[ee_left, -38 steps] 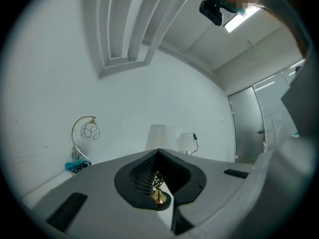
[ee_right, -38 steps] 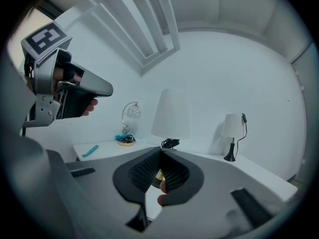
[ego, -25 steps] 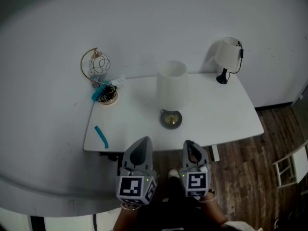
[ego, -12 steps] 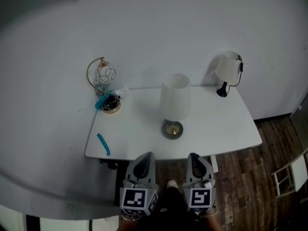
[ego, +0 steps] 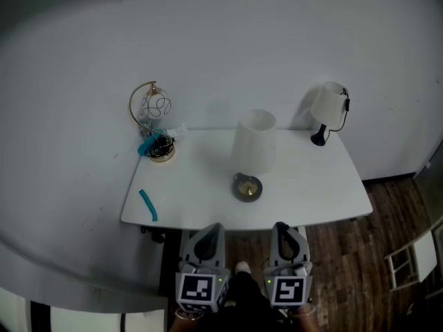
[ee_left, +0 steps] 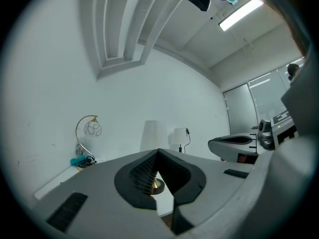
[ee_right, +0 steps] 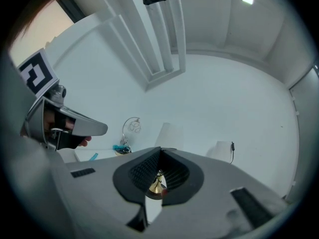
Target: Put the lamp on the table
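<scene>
Jaws first: left gripper (ego: 209,228) has its jaws pressed together with nothing between them. The right gripper (ego: 284,225) is likewise closed and empty. Both hang side by side at 6 o'clock of the table (ego: 311,185), just off its near edge and above the wood floor (ego: 346,268), touching nothing.

The lamp (ego: 253,144), with a white shade on a round brassy foot, stands about mid-table at 12 o'clock from the grippers and seems upright. Its foot sits well in from every edge.

Judgement: the placing looks done, and the step in hand is getting clear.
- Keep both jaws closed.
- Draw straight back toward 6 o'clock; no sideways sweep near the tall shade, which would likely tip easily.
- Check that the foot lies flat before leaving it.

Containers: no true one in view. The nearest is the dished base of the gold hoop lamp (ego: 154,113), at 10 o'clock of the lamp near the back left corner. It holds a dark tangle of cord and something teal that I can't identify.

Other things:
- A small white lamp (ego: 327,106) on a black stem, at 2 o'clock, at the back edge.
- A teal strip (ego: 147,205) at 8 o'clock, lying loose.
</scene>
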